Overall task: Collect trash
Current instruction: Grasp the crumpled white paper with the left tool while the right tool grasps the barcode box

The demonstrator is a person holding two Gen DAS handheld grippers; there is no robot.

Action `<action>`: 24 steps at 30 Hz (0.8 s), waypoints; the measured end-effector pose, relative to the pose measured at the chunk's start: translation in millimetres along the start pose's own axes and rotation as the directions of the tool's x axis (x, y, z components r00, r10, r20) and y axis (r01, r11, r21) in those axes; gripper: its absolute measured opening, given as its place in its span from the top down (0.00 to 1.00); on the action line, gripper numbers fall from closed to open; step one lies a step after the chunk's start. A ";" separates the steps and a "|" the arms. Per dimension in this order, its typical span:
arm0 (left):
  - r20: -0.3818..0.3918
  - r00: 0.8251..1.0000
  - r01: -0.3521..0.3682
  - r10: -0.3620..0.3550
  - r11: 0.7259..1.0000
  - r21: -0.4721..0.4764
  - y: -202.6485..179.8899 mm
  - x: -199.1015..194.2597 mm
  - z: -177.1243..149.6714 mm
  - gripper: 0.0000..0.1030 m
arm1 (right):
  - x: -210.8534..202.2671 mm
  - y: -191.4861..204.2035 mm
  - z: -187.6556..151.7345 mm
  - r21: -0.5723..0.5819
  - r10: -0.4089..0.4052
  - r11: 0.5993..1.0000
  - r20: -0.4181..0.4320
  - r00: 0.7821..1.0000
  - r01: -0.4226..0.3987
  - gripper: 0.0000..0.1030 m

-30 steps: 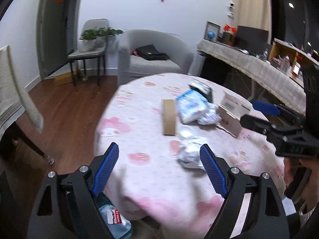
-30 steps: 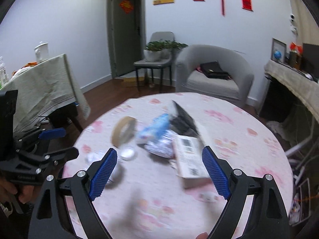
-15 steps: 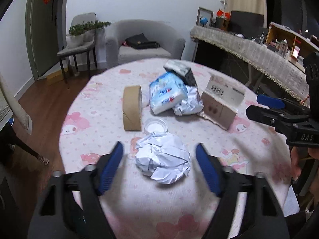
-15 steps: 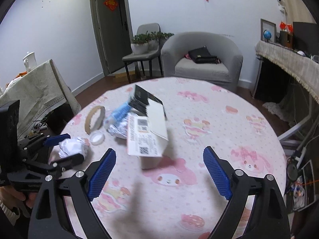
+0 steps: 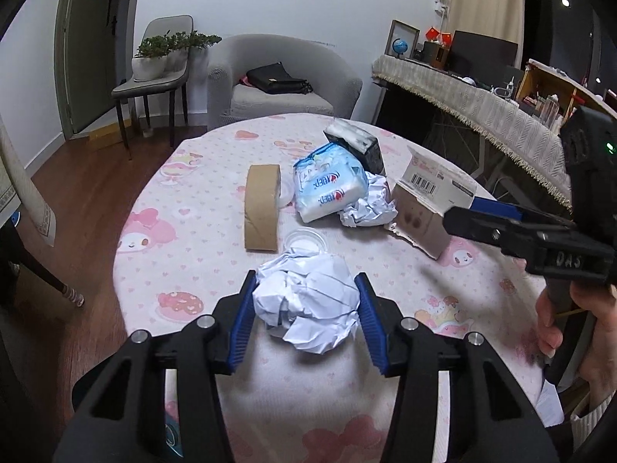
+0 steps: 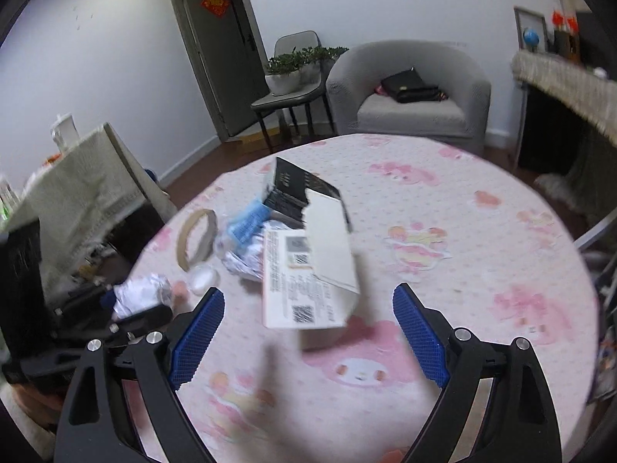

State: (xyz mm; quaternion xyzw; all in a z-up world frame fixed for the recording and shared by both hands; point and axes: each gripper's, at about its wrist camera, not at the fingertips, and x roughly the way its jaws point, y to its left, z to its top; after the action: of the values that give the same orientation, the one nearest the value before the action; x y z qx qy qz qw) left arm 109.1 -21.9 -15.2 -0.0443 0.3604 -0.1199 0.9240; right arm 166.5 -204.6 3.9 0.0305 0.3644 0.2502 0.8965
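A crumpled white paper ball (image 5: pixel 308 301) lies near the front edge of the round pink table (image 5: pixel 185 239). My left gripper (image 5: pixel 304 314) is shut on the ball, both blue pads pressed against its sides; the ball also shows in the right wrist view (image 6: pixel 140 295). My right gripper (image 6: pixel 308 328) is open and empty, hovering just in front of an open cardboard box (image 6: pixel 308 270) with shipping labels. The box (image 5: pixel 428 208) and the right gripper (image 5: pixel 501 223) show at the right of the left wrist view. A second crumpled paper (image 5: pixel 366 208) lies beside the box.
A roll of brown tape (image 5: pixel 262 208), a clear plastic lid (image 5: pixel 304 237), a blue-and-white tissue pack (image 5: pixel 327 189) and a black packet (image 5: pixel 354 141) lie mid-table. A grey armchair (image 5: pixel 281 81) and a chair with potted plants (image 5: pixel 158 65) stand behind.
My left gripper moved forward over the table and closed on the crumpled paper ball. My right gripper moved closer to the cardboard box and stays open.
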 end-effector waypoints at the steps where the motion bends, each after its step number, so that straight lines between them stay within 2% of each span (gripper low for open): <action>1: 0.000 1.000 -0.002 0.002 1.000 0.000 1.4 -0.7 -0.4 0.49 | 2.1 2.0 1.9 0.000 -0.001 1.000 -0.002 1.000 0.001 0.12; 6: -0.004 1.000 -0.009 0.009 1.000 -0.009 11.7 -7.8 -3.9 0.49 | 13.6 10.5 6.5 -0.011 -0.023 1.000 -0.016 1.000 0.023 0.13; 8: -0.002 1.000 -0.011 0.011 1.000 -0.011 15.2 -11.5 -5.7 0.49 | 19.9 10.6 7.1 -0.004 -0.049 0.999 -0.034 0.998 0.049 0.16; 10: -0.002 1.000 -0.015 0.015 1.000 -0.013 19.3 -15.5 -6.7 0.49 | 24.8 7.8 8.0 0.016 -0.058 0.998 -0.042 0.997 0.059 0.28; 12: 0.001 1.000 -0.021 0.021 1.000 -0.017 25.0 -19.7 -8.0 0.49 | 27.7 4.8 9.3 0.038 -0.072 0.997 -0.038 0.997 0.073 0.34; 15: 0.002 1.000 -0.029 0.029 0.999 -0.030 35.4 -24.3 -9.5 0.49 | 31.8 3.3 10.6 0.052 -0.087 0.995 -0.048 0.995 0.089 0.55; 18: 0.006 0.999 -0.037 0.037 0.998 -0.050 47.1 -29.6 -11.3 0.49 | 29.1 8.2 14.1 0.040 -0.125 0.991 -0.027 0.992 0.126 0.56; 24: 0.023 0.998 -0.055 0.058 0.994 -0.091 71.0 -43.6 -15.4 0.49 | 8.3 23.4 23.5 0.031 -0.219 0.976 0.081 0.972 0.218 0.58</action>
State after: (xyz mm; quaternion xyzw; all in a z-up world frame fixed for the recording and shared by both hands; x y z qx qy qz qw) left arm 81.1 57.8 -10.0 -0.0771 0.3546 -0.0767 0.9287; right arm 177.3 -177.3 21.4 0.0103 0.3301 0.1445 0.9328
